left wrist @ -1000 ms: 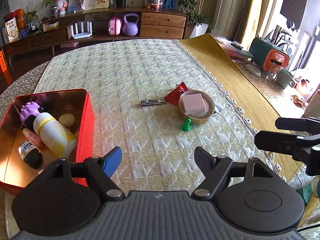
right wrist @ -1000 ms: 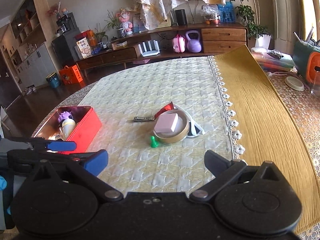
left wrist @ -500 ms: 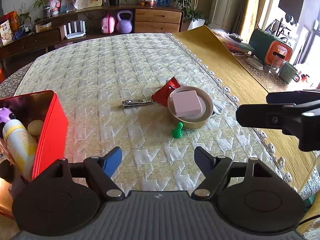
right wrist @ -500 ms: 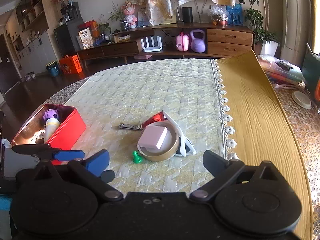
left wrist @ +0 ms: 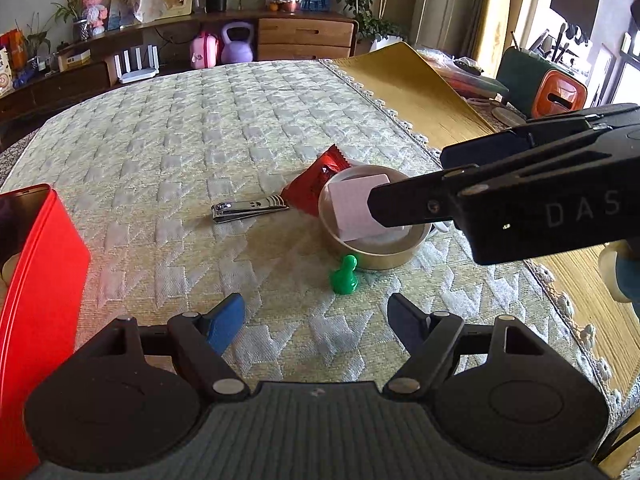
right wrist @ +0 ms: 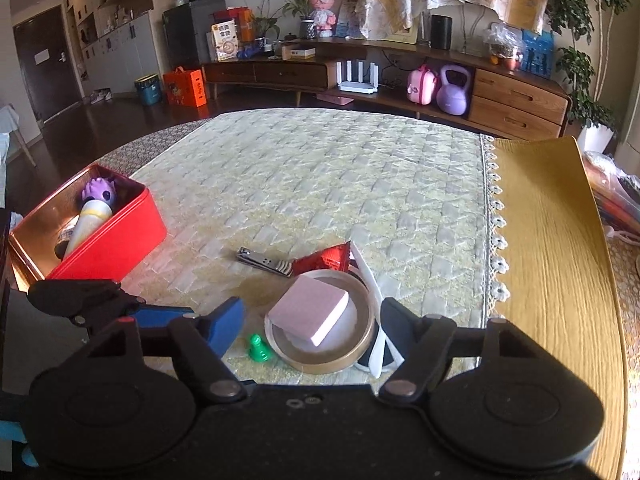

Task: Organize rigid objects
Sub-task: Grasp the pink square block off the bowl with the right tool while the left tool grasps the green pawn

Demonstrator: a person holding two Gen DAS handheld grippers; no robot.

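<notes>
The red tin (right wrist: pixel 100 236) sits at the left edge of the quilted table cover (right wrist: pixel 320 184); in the left wrist view only its near wall shows, cut off by the frame. Inside it a purple knobbed thing (right wrist: pixel 99 191) and a white bottle (right wrist: pixel 89 222) can be made out; the rest is in shadow. The left gripper (left wrist: pixel 316 320) hovers with its fingers apart and nothing between them, the green pawn (left wrist: pixel 345 276) just ahead. A nail clipper (left wrist: pixel 249 208) and red packet (left wrist: pixel 316 184) lie mid-cover. The right gripper (right wrist: pixel 310 324) has just been closing; its fingers stand on either side of the gold round dish (right wrist: pixel 320 328) holding a pink block (right wrist: pixel 310 312), whether touching I cannot tell. A white object (right wrist: pixel 374 300) behind the dish is partly hidden. Open cover stretches beyond to the far edge; the lace border (right wrist: pixel 496 240) and yellow cloth (right wrist: pixel 560 260) lie right.
</notes>
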